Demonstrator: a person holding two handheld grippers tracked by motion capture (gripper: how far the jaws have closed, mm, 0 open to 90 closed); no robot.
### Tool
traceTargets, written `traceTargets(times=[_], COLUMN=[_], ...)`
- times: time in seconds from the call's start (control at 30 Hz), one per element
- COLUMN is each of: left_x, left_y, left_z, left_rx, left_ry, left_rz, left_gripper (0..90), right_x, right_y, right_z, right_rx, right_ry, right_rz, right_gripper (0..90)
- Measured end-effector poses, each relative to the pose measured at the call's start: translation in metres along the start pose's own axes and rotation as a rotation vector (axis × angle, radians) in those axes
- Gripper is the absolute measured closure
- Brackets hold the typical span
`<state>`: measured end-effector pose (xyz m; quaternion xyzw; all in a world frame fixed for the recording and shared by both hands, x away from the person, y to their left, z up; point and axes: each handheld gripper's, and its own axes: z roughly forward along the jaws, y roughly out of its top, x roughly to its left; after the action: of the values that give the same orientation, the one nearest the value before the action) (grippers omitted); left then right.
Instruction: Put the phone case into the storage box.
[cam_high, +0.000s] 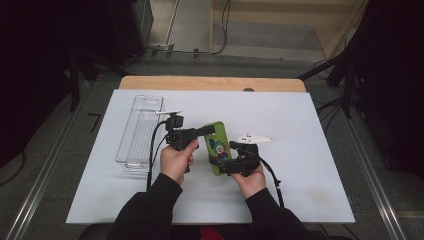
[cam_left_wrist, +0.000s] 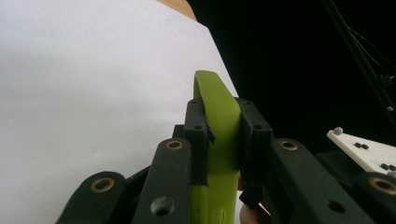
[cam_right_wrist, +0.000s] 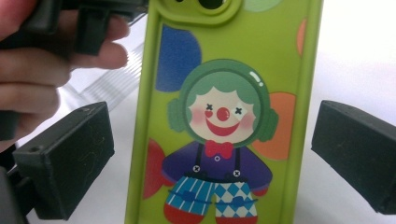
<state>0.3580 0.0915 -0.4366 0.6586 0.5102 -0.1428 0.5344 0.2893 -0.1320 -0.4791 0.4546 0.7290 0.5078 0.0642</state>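
Near the middle of the white surface (cam_high: 300, 190), a single green phone case (cam_high: 217, 147) sits between the two grippers, its long axis running from about 12 o'clock to 6 o'clock in the high view, tipped slightly so the far end leans toward 11. The camera cut-out end points away from the person, toward 12 o'clock; the printed clown on its back stands upright with head toward that end and feet toward the person. In the right gripper view the case (cam_right_wrist: 224, 116) faces the camera, back side showing.

At the case's far end, the left gripper (cam_high: 207, 130) reaches in from 9 o'clock, and its jaws are clamped on the green edge; the left gripper view shows the pads pressed against both faces of the case (cam_left_wrist: 217, 135). The right gripper (cam_high: 235, 157) lies at the case's 4 o'clock side, its jaws spread wide on either side of the case without touching it, as the right gripper view shows.

One clear plastic tray (cam_high: 140, 132) lies at 9 o'clock of the case, long axis also 12 to 6, near the left hand (cam_high: 176, 159). The right hand (cam_high: 250, 180) is at 5 o'clock.
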Motion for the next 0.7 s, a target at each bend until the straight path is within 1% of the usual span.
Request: traceTargets(times=[0.03,0.1,0.17,0.2,0.23,0.3,0.37,0.47,0.5,0.6,0.67,0.7], left_x=[-0.001,-0.002,-0.004,-0.005,-0.006,-0.007,-0.007,-0.007,-0.007,-0.009,-0.010,-0.010], left_y=[0.001,0.002,0.004,0.005,0.006,0.007,0.008,0.009,0.009,0.010,0.011,0.011], left_z=[0.000,-0.001,-0.002,-0.002,-0.003,-0.004,-0.006,-0.008,-0.009,-0.010,-0.011,-0.012], left_rx=[0.000,-0.002,-0.001,0.005,0.009,0.013,0.013,0.016,0.023,0.045,0.054,0.059], left_ry=[0.002,0.004,0.016,0.018,0.024,0.019,0.010,0.003,0.001,-0.005,-0.021,-0.025], left_rz=[0.008,0.028,0.052,0.070,0.084,0.100,0.112,0.122,0.133,0.169,0.181,0.195], left_gripper=[78.1,78.1,78.1,78.1,78.1,78.1,78.1,78.1,78.1,78.1,78.1,78.1], right_x=[-0.001,-0.005,-0.009,-0.010,-0.011,-0.011,-0.011,-0.012,-0.012,-0.013,-0.013,-0.013], right_y=[0.001,0.002,0.005,0.006,0.007,0.008,0.009,0.011,0.012,0.014,0.014,0.014], right_z=[-0.001,-0.005,-0.008,-0.009,-0.010,-0.012,-0.014,-0.018,-0.019,-0.023,-0.025,-0.025], right_rx=[-0.001,-0.002,0.007,0.007,0.019,0.034,0.044,0.056,0.061,0.069,0.077,0.084], right_ry=[-0.011,0.000,0.008,0.008,0.013,0.033,0.040,0.063,0.074,0.093,0.084,0.083], right_rz=[-0.004,-0.001,-0.001,-0.012,-0.024,-0.043,-0.062,-0.066,-0.066,-0.094,-0.128,-0.136], right_gripper=[0.0,0.0,0.0,0.0,0.0,0.0,0.0,0.0,0.0,0.0,0.0,0.0])
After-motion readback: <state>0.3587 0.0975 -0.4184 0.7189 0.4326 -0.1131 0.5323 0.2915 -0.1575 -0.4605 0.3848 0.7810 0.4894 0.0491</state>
